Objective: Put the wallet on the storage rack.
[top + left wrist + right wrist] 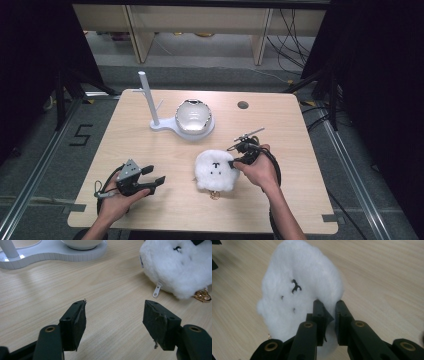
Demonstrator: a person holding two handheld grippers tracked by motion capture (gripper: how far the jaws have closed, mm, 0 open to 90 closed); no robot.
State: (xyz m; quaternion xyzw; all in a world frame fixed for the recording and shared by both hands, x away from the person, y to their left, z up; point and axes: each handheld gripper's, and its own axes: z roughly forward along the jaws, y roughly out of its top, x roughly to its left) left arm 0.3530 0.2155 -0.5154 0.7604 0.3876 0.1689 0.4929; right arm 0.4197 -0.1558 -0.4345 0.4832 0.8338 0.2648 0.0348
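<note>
A white fluffy pouch (215,170) with a small black stitched face lies on the wooden table (280,210), right of centre. My right gripper (234,162) comes at it from the right. In the right gripper view the jaws (329,303) stand nearly together, pinching the near edge of the pouch (299,285), with white fluff between the pads. My left gripper (156,175) rests low at the front left, apart from the pouch. Its jaws (115,305) stand wide open over bare wood with nothing between them. The pouch (180,267) shows a zipper pull (156,290) and a gold clasp (202,295).
A white stand (155,122) with an upright post holds a round pale device (193,116) at the back centre of the table. A cable hole (243,105) sits behind the right hand. Shelving and loose cables lie on the floor beyond the table.
</note>
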